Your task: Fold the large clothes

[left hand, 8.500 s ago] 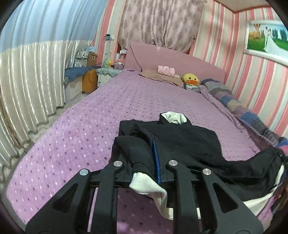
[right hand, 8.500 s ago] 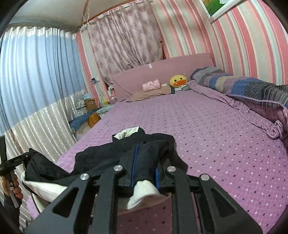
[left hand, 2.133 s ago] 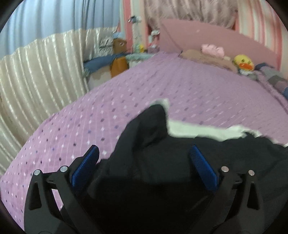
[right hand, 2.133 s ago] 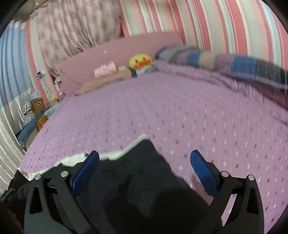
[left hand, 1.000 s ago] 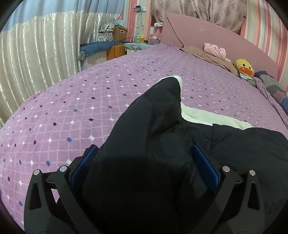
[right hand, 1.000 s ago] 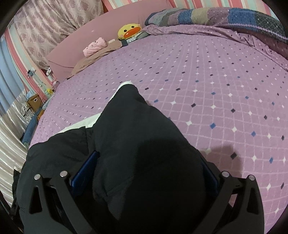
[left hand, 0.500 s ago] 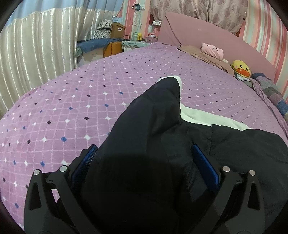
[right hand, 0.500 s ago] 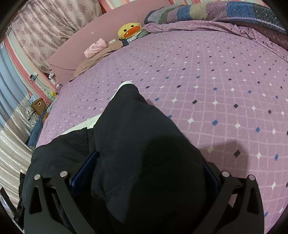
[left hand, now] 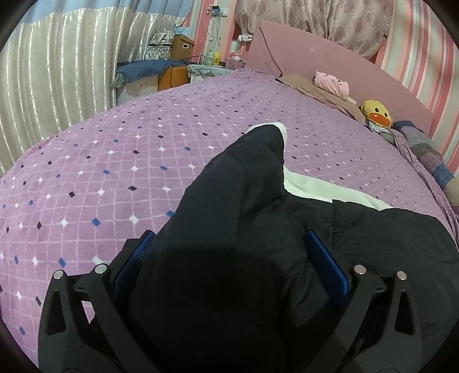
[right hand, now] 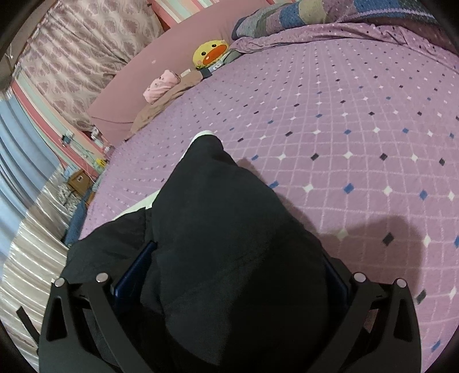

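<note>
A large black garment with a white lining lies on the purple bed. In the left wrist view its black fabric [left hand: 238, 206] bulges up between the blue pads of my left gripper [left hand: 229, 258], whose jaws stand wide apart. White lining [left hand: 315, 186] shows beyond the bulge. In the right wrist view the same black fabric [right hand: 223, 218] fills the gap of my right gripper [right hand: 232, 269], also spread wide, with one blue pad [right hand: 134, 264] partly hidden by cloth.
The purple diamond-pattern bedspread [left hand: 129, 160] stretches ahead. A pink pillow roll [left hand: 330, 83] and a yellow duck toy [left hand: 375, 113] sit by the pink headboard. A patchwork blanket [right hand: 301, 14] lies along the right side. Cream curtains [left hand: 57, 71] and bedside clutter stand left.
Since 8.5 s ago both grippers let go of the sleeve cuffs and opened wide over the garment. In the last second the views barely shift; both grippers hover over the bulging fabric.
</note>
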Tool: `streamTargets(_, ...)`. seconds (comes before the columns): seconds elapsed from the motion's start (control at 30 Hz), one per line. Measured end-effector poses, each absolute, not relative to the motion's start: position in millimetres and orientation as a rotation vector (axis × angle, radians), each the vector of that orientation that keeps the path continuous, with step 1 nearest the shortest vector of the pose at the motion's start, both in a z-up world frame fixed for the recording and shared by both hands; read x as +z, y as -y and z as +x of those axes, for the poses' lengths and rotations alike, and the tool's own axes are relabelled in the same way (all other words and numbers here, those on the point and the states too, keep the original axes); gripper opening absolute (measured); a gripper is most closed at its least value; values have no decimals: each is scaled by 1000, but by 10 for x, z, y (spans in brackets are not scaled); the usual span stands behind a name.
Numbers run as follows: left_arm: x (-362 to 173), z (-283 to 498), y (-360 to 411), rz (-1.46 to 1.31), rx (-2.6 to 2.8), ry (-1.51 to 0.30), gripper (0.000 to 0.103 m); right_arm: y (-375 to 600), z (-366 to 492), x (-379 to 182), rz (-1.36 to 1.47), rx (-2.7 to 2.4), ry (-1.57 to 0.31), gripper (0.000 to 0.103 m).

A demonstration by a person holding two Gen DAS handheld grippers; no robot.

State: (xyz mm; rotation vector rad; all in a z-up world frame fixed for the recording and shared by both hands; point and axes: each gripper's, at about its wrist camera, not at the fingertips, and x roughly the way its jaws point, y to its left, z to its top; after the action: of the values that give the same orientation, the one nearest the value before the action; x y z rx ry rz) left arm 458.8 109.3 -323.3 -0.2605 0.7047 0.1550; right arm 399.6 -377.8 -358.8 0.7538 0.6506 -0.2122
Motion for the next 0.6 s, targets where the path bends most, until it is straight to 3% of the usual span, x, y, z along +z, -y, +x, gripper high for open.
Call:
streamTargets(0.13,-3224,4596,-1052,-244,174,-702,100,3828,3964,-3610,797,-190,-610,102)
streamTargets(0.3,-3129,4655,-827,-86,279,-785,100,3813,4120,-3521,727,-261,-769,101)
streamTargets(0.4,-2919,4564,-715,27,297,-823,100,3894,4018,-3219,736,-238,-804,101)
streamTargets(0.6,-2243,4108,-834,-55,175,-807,100,4112,3422,-2558,653,-208,-739,101)
